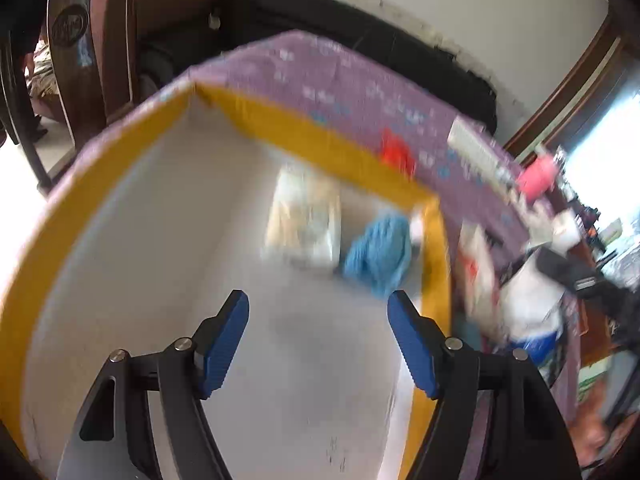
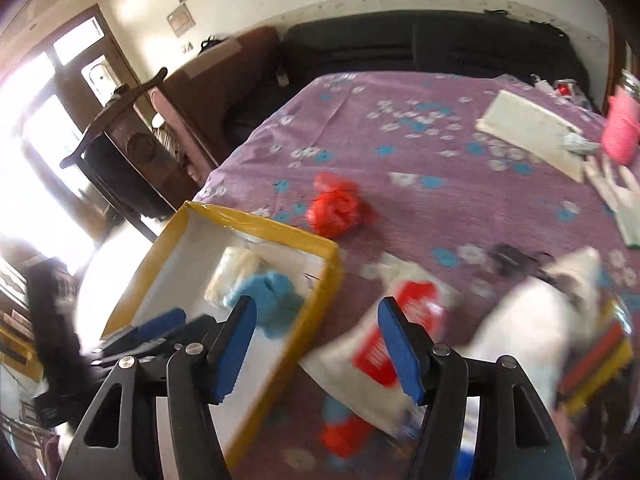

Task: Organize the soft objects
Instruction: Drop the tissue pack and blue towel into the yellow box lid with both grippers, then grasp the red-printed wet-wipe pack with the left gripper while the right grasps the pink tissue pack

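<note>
A yellow-rimmed box [image 1: 120, 172] with a white inside sits on the purple flowered table [image 2: 420, 152]. In it lie a blue knitted cloth [image 1: 378, 252] and a cream soft packet [image 1: 304, 216]. My left gripper [image 1: 318, 320] is open and empty above the box. My right gripper [image 2: 316, 328] is open and empty, over the box's right rim [image 2: 316, 304] and a white packet with a red label [image 2: 400, 336]. The blue cloth [image 2: 276, 292] and cream packet [image 2: 236, 268] show there too. A crumpled red bag [image 2: 336, 208] lies beyond the box, also in the left wrist view [image 1: 394, 152].
A white bag [image 2: 532, 320] and a colourful packet [image 2: 596, 364] lie at the right. A white flat box [image 2: 528, 128] and a pink cup [image 2: 620, 132] stand far right. A black sofa [image 2: 420, 48] and a wooden chair [image 2: 120, 152] border the table.
</note>
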The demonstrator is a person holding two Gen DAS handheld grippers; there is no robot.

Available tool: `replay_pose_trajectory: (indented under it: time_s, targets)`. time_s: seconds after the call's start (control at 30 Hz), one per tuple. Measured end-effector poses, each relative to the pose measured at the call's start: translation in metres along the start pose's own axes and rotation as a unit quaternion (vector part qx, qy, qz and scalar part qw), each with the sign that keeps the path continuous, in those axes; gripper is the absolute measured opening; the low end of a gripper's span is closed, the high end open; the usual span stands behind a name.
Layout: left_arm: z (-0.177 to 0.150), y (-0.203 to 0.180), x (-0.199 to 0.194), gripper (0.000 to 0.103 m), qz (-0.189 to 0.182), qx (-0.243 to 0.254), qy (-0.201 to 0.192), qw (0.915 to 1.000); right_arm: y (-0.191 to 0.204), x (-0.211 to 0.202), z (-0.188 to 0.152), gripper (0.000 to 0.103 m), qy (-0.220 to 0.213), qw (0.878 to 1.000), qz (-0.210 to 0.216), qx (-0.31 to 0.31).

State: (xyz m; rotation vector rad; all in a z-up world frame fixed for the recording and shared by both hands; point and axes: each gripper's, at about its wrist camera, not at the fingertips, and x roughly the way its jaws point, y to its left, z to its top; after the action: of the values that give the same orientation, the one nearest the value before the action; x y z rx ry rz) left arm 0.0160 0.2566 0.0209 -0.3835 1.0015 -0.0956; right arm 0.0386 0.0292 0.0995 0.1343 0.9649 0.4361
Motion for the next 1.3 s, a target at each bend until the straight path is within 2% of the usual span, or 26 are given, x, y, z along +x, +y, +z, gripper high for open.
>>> replay_pose_trajectory:
  time_s: [0.17,0.27,0.37,0.4,0.43,0.47,0.5,0.6,0.73,0.8,0.9,0.97,1.1,1.17,1.2,1.3]
  targets:
    - [-0.019,-0.007,-0.010,0.071,-0.006,0.009,0.003,0.9999,-0.044,-0.054,-0.025,0.069,-0.030,0.999,-0.016,0.020]
    - [-0.025,-0.012,-0.017,0.071,-0.016,0.028,-0.009,0.9994,-0.069,-0.084,-0.043,0.071,-0.056,0.998,-0.033,0.023]
    - [-0.020,-0.025,-0.041,0.071,-0.010,0.038,-0.056,0.9976,-0.091,-0.113,-0.060,0.076,-0.102,0.991,-0.088,0.020]
    - [-0.019,-0.035,-0.054,0.072,-0.017,0.048,-0.076,0.9958,-0.097,-0.121,-0.066,0.084,-0.125,0.985,-0.114,0.020]
    - [-0.017,-0.044,-0.062,0.078,-0.020,0.058,-0.085,0.9945,-0.104,-0.128,-0.073,0.090,-0.148,0.979,-0.137,0.021]
    - [-0.016,-0.054,-0.066,0.081,-0.018,0.068,-0.089,0.9935,-0.112,-0.133,-0.079,0.100,-0.168,0.973,-0.153,0.025]
    - [-0.015,-0.068,-0.069,0.084,-0.011,0.083,-0.095,0.9920,-0.123,-0.133,-0.085,0.102,-0.178,0.970,-0.165,0.031]
    - [-0.010,-0.098,-0.061,0.084,-0.009,0.112,-0.088,0.9898,-0.152,-0.126,-0.092,0.102,-0.167,0.968,-0.173,0.067]
    - [-0.008,-0.134,-0.035,0.083,0.013,0.167,-0.070,0.9835,-0.181,-0.118,-0.104,0.102,-0.183,0.959,-0.189,0.104]
    - [-0.007,-0.154,-0.017,0.077,0.040,0.200,-0.057,0.9773,-0.195,-0.113,-0.111,0.102,-0.183,0.956,-0.194,0.121]
    - [-0.007,-0.175,0.009,0.068,0.067,0.244,-0.032,0.9670,-0.212,-0.108,-0.119,0.102,-0.174,0.957,-0.180,0.147]
    - [-0.005,-0.184,0.027,0.068,0.084,0.261,-0.020,0.9616,-0.219,-0.109,-0.120,0.102,-0.175,0.958,-0.166,0.158]
    - [-0.002,-0.193,0.054,0.067,0.096,0.280,0.008,0.9552,-0.218,-0.112,-0.121,0.102,-0.181,0.957,-0.167,0.154]
    - [-0.001,-0.198,0.066,0.059,0.105,0.288,0.021,0.9515,-0.218,-0.112,-0.121,0.102,-0.182,0.957,-0.161,0.156]
    - [-0.001,-0.199,0.069,0.048,0.109,0.290,0.027,0.9502,-0.217,-0.113,-0.122,0.102,-0.182,0.957,-0.161,0.156]
    - [-0.002,-0.201,0.067,0.043,0.110,0.291,0.018,0.9502,-0.220,-0.111,-0.121,0.102,-0.178,0.958,-0.160,0.158]
